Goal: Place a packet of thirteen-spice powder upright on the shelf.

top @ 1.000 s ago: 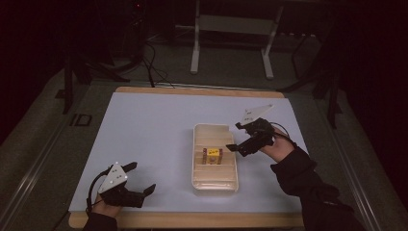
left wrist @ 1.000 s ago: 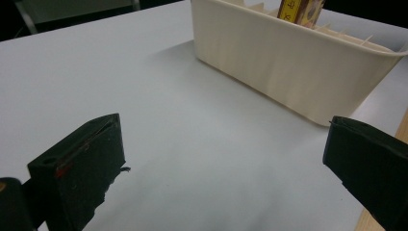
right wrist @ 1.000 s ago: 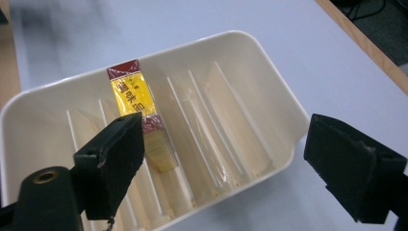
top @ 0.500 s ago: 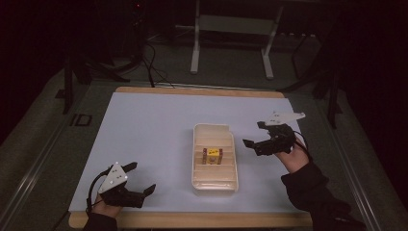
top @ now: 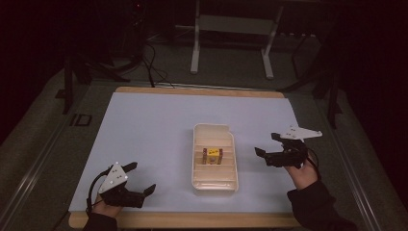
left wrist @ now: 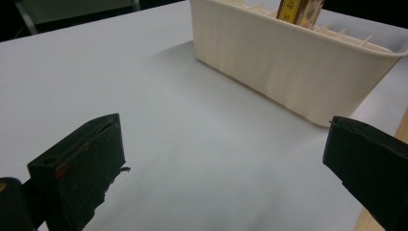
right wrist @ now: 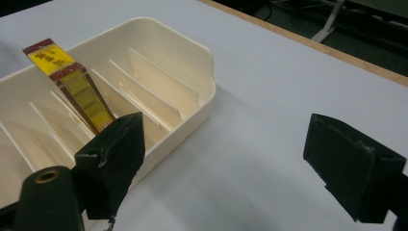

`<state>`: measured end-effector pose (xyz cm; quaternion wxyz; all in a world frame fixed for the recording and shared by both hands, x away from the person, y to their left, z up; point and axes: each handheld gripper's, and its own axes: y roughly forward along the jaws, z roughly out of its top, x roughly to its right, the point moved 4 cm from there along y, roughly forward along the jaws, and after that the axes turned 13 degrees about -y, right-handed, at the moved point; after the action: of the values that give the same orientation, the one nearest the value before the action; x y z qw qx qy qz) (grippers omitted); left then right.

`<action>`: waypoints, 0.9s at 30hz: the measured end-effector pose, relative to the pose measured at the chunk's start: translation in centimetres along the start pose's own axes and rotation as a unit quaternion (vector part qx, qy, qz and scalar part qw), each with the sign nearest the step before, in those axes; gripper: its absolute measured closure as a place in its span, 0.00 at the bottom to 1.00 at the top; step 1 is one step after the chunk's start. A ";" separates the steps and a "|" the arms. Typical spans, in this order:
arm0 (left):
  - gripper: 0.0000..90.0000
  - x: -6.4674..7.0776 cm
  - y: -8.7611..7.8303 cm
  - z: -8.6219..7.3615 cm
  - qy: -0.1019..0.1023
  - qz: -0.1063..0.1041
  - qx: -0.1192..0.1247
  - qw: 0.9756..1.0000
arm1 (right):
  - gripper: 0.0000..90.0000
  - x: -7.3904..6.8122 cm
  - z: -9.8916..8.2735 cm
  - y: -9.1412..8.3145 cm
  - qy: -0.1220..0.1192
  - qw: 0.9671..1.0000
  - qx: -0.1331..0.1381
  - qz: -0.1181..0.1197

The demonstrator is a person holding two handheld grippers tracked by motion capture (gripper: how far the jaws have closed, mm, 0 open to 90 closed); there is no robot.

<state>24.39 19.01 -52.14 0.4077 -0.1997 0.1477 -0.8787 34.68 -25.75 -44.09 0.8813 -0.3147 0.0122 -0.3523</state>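
Well, the right gripper (top: 273, 153) sat just right of the cream plastic slotted tray (top: 232, 144), its black jaws spread wide with nothing between them — not touching the tray, hovering over bare tabletop. In the right gripper view the near jaw stood just beside the tray's rounded corner, while the far one hung over open surface. Out from there, inside the tray, the small flat packet with its yellow label and dark red border (right wrist: 73, 83) leaned tilted in a slot around the middle, propped against a thin divider rather than standing upright. Across the table, the left gripper (top: 142, 180) rested low at the near-left corner, jaws likewise parted and holding nothing, well apart from the tray; from the left gripper view the tray's ribbed outer wall (left wrist: 288, 62) rose ahead, the packet's top peeking above the rim. The pale blue table cover (top: 144, 130) lay beneath it all, a wooden edge showing at the near side.

The risks from here, as I judged them: the tray looked light and nothing was steadying it, so a jaw brushing its wall could have slid it. The packet was thin and leaning — a nudge or jolt might have tipped it flat between the dividers.
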 end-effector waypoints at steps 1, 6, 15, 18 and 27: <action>0.01 0.0 0.0 0.0 0.000 0.000 0.000 1.000 | 0.16 -0.1 -0.3 -0.1 0.001 1.000 0.003 -0.005; 0.01 0.0 0.0 0.0 -0.001 0.000 0.001 1.000 | 0.16 -0.4 -2.0 -0.6 0.019 0.999 0.011 -0.025; 0.01 0.0 -0.1 0.0 0.000 -0.001 0.001 1.000 | 0.16 -0.5 -4.3 -1.5 0.035 0.998 0.010 -0.055; 0.01 0.1 0.0 0.0 0.000 -0.002 0.000 1.000 | 0.16 -0.7 -4.9 -1.9 0.034 0.998 0.006 -0.062; 0.01 0.2 -0.1 0.1 0.001 -0.003 0.003 1.000 | 0.16 -0.9 -6.0 -2.8 0.023 0.996 0.011 -0.080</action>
<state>24.25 18.97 -51.98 0.4059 -0.1983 0.1453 -0.8803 30.82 -30.04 -47.47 0.8531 -0.2969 0.0029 -0.4290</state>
